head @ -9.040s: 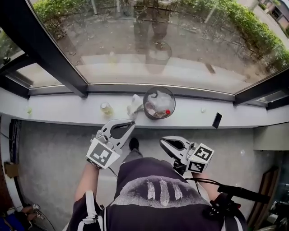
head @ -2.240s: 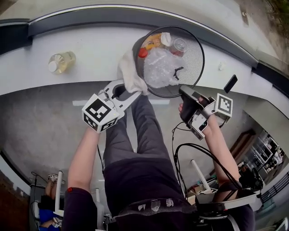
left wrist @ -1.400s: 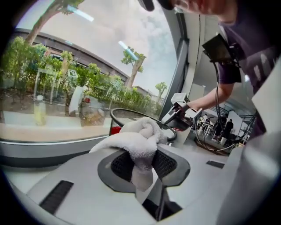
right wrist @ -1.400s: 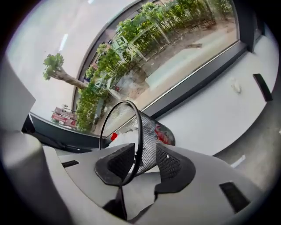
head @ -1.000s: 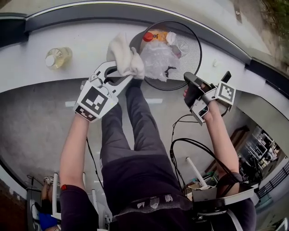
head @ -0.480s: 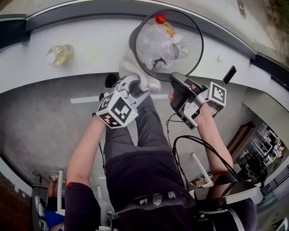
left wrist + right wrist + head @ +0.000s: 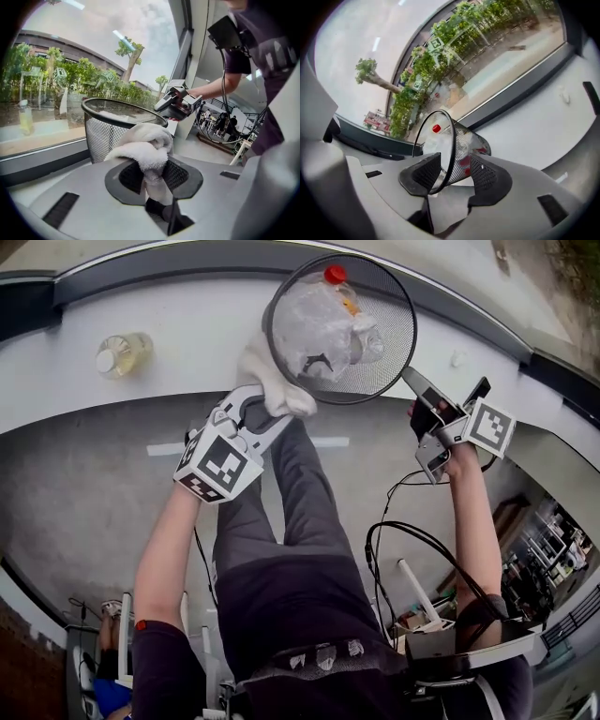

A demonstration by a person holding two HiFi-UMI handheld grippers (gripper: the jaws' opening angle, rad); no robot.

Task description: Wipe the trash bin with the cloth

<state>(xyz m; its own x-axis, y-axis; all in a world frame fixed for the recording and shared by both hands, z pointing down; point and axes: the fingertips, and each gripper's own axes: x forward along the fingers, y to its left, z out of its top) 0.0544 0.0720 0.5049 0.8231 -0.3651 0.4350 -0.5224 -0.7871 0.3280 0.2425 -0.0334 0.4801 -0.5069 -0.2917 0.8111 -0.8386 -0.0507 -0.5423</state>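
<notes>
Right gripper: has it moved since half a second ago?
Yes: the right gripper swung right, toward the black slab on the ledge; its jaws have just been opening, the rim of the bin between them.

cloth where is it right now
Head view, left of centre: the cloth is clamped in the left tool, bunched against the near-left outside of the mesh trash bin.
</notes>
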